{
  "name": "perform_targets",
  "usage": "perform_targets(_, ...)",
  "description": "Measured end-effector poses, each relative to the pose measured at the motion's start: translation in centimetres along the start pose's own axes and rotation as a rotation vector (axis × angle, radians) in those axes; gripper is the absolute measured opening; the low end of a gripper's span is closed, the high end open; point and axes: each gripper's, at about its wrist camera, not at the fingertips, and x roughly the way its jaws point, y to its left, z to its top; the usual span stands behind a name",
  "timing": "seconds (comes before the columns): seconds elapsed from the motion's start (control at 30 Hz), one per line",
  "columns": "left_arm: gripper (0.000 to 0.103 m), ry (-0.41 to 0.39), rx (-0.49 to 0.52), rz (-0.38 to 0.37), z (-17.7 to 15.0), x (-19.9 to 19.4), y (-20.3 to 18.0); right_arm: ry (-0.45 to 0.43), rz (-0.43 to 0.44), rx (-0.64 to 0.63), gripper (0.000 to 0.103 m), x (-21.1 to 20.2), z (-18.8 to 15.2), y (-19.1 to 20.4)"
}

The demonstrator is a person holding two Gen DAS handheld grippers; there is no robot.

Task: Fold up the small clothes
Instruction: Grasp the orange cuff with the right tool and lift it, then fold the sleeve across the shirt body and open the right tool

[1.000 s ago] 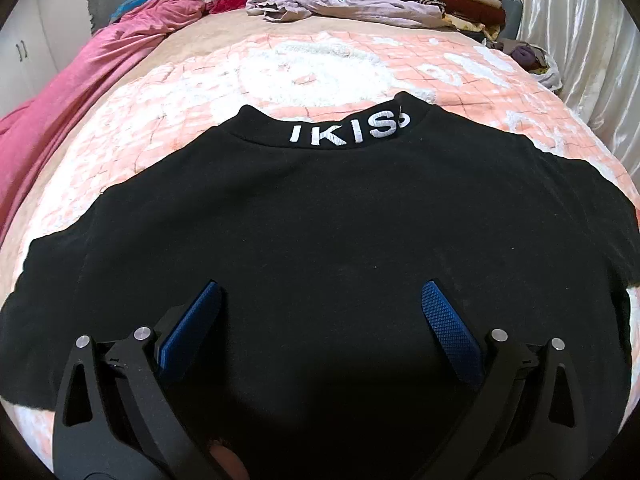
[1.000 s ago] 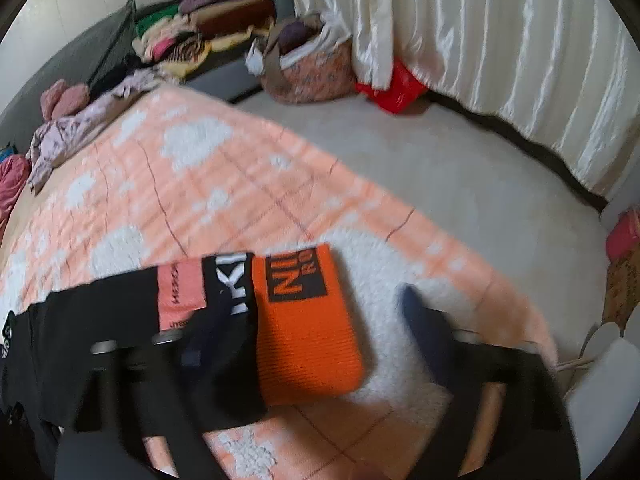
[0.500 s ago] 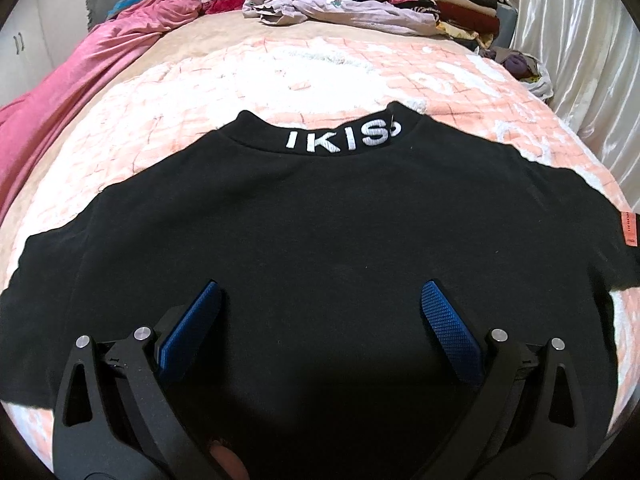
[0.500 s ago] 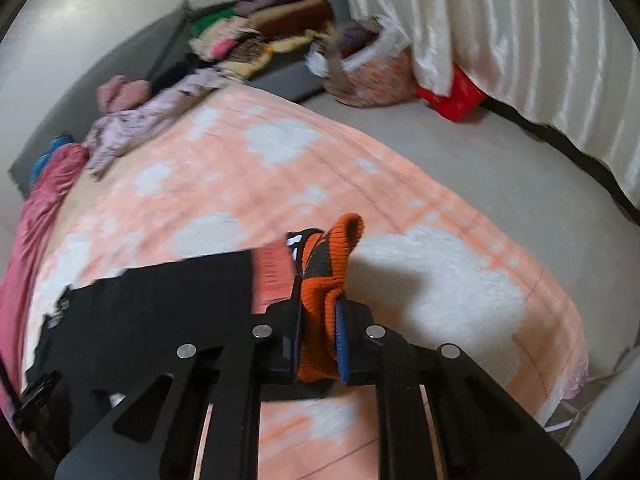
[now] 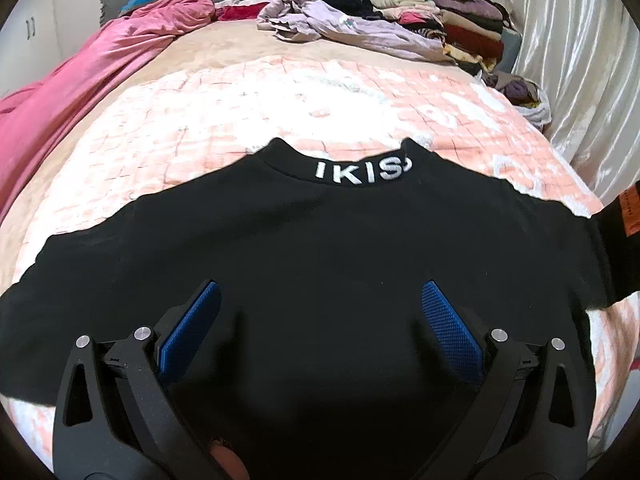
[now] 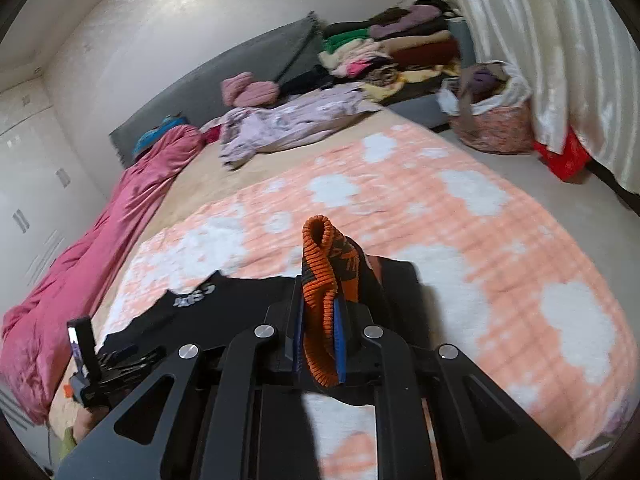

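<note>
1. A black sweater [image 5: 320,264] lies spread flat on a bed's peach-and-white blanket [image 5: 240,112], its collar lettered in white toward the top of the left wrist frame.
2. The left gripper [image 5: 316,320] hangs above the middle of the sweater's body, jaws spread wide with the blue pads [image 5: 192,320] well apart and nothing between them.
3. In the right wrist view, the right gripper [image 6: 318,344] has its jaws clamped on the sweater's orange ribbed cuff [image 6: 320,280], which stands bunched above the pads at centre frame.
4. The black sleeve trails from that cuff to the sweater body at lower left of the right wrist frame; in the left wrist view the lifted sleeve with an orange patch [image 5: 630,216] shows at the right edge.
5. A pink quilt [image 6: 100,240] runs along the left side of the bed.
6. Stacked folded clothes [image 6: 392,48] and a lilac garment [image 6: 288,120] sit at the far end, upper centre.
</note>
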Motion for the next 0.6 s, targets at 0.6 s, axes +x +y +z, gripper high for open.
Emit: perform_targets(0.6,0.094,-0.010,-0.044,0.033,0.7,-1.6,3.2,0.171,0.109,-0.122,0.011,10.6,-2.9,13.0)
